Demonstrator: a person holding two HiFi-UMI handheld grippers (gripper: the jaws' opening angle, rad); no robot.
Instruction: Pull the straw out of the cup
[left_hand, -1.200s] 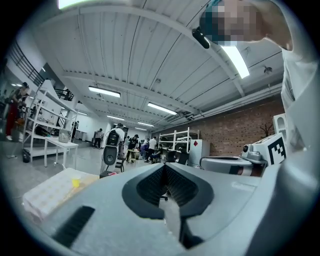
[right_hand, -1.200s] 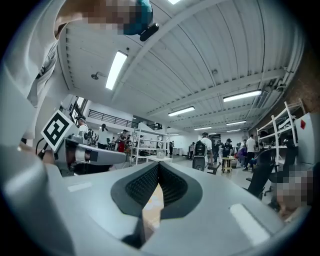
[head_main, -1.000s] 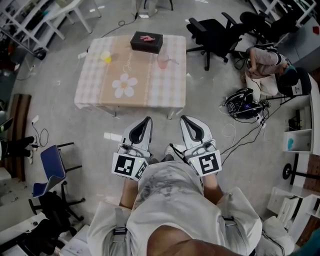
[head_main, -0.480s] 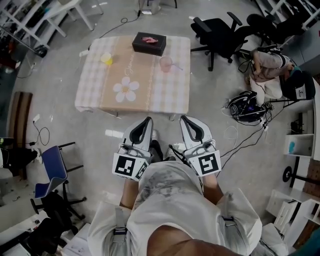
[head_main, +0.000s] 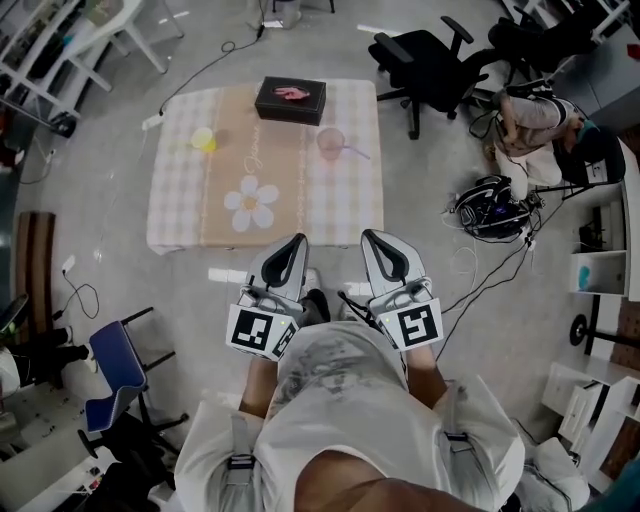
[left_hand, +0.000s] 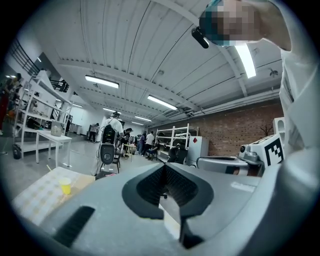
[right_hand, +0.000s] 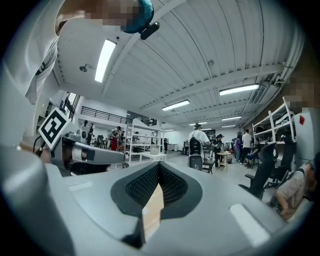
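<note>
A pink cup (head_main: 330, 142) with a straw (head_main: 355, 152) leaning out to its right stands on the far right part of a low table (head_main: 180, 200) with a checked, daisy-printed cloth. Both grippers are held close to my body, short of the table's near edge and well away from the cup. My left gripper (head_main: 292, 244) is shut with nothing in it, and the left gripper view shows its tips (left_hand: 164, 166) meeting. Beside it my right gripper (head_main: 376, 238) is shut and empty too, its tips (right_hand: 158, 165) touching. Neither gripper view shows the pink cup.
A yellow cup (head_main: 203, 139) and a black box (head_main: 290, 99) also sit on the table. Black office chairs (head_main: 425, 60) stand to the table's right. A seated person (head_main: 530, 115), a bag with cables (head_main: 490, 208) and a blue chair (head_main: 108, 345) are around it.
The table has drawn closer and lower in the head view as I step towards it. Both grippers keep their place in front of my body, still shut.
</note>
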